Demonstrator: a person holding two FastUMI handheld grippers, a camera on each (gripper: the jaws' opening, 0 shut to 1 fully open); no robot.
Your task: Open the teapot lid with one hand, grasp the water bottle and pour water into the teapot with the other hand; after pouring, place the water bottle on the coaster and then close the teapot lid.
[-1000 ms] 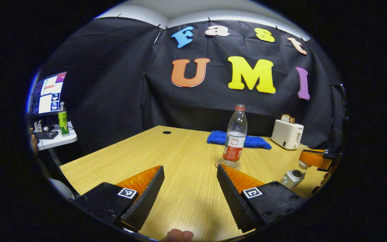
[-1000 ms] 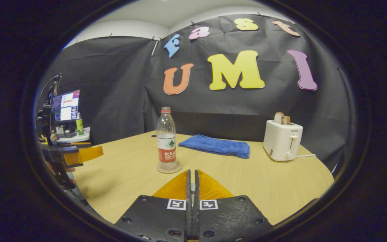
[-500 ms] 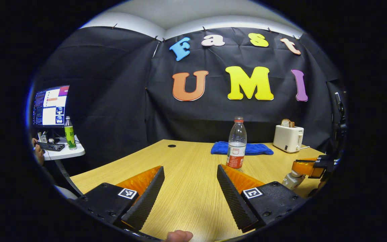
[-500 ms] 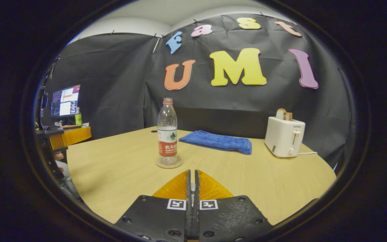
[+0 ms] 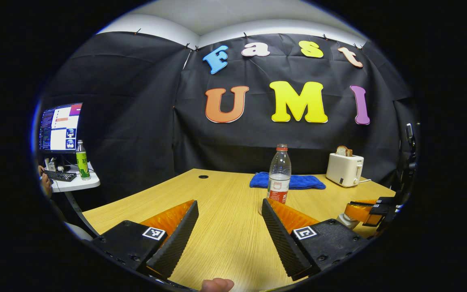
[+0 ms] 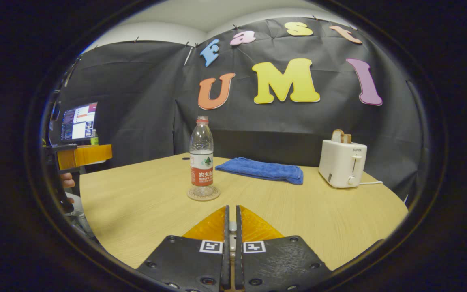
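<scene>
Table (image 6: pixel 306 219): towel (image 6: pixel 262 169) (folded) behind water bottle (image 6: pixel 201 156), toaster (image 6: pixel 342 163) apart.

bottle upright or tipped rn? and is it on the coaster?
Upright. In the right gripper view the water bottle stands straight, cap on top, its base resting on the round coaster on the table.

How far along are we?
Done: bottle stands on the coaster, left gripper open and free. In hand: right gripper, shut on something pale, likely the lid, sits over the teapot. Remaining: seat the lid and let go.
</scene>
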